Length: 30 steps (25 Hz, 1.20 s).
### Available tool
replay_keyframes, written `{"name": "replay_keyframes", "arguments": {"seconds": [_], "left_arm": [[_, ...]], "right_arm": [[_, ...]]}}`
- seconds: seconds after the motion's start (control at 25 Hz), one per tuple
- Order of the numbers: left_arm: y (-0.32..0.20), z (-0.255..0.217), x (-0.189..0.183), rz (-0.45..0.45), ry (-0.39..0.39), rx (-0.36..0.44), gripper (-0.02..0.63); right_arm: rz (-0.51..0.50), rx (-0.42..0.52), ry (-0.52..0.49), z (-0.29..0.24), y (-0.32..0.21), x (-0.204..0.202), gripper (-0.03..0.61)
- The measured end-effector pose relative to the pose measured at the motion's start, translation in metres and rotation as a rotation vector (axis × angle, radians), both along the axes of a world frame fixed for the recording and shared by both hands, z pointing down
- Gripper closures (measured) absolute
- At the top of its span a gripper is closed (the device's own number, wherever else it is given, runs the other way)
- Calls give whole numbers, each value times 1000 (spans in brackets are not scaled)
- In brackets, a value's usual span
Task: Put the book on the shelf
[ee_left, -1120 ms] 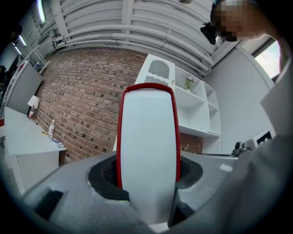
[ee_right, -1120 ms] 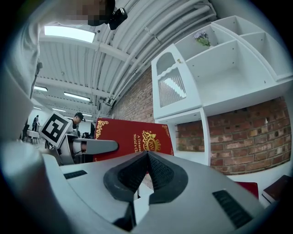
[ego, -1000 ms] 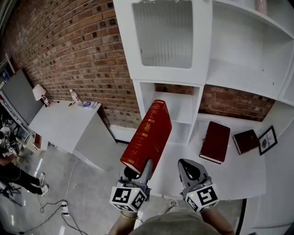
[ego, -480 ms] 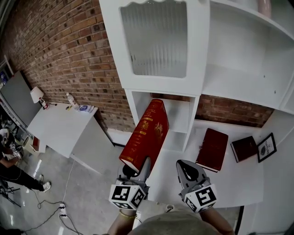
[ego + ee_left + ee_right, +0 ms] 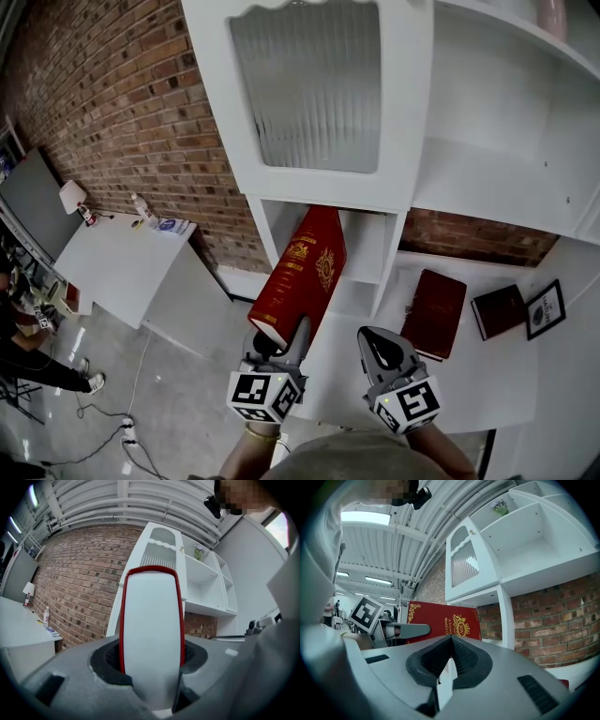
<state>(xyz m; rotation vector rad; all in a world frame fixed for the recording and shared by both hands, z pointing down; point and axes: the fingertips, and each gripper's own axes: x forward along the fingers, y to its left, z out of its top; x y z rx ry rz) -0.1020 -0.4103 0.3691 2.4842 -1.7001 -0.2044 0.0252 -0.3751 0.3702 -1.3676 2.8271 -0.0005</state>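
Red book [image 5: 300,281] wedged between jaws of left gripper [image 5: 281,340]

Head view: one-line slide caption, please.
The left tool grips a large red book, tilted toward the lower cubby of the white shelf unit; the right tool, shut and empty, sits alongside.

Red book [image 5: 440,618] cover reads "RW"; partly "World C".

The book [image 5: 305,277] leans before the shelf [image 5: 405,141] opening.
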Motion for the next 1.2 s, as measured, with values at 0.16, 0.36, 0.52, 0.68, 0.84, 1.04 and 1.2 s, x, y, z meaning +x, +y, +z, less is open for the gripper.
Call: {"name": "replay_keyframes", "arguments": {"seconds": [0.16,0.36,0.52,0.68,0.84,1.04,1.2], "left_arm": [[-12,1,4,5,-7,-7,380],[-27,4,8,5,-21,-14,379],[-37,4,13,0,-50,-15,379],[-47,6,16,-15,-75,-11,379],[-55,9,21,-21,-104,-9,379],[-68,13,29,-31,-131,3,379],[-77,15,33,-30,-147,1,379]], "right_arm": [[7,1,4,-3,-8,3,572],[11,-5,5,-2,-17,4,572],[15,-7,6,-5,-22,8,572],[19,-6,5,-5,-25,10,572],[22,-10,1,-4,-26,13,572],[28,-15,2,-1,-27,18,572],[35,-9,-1,-1,-28,22,572]]}}
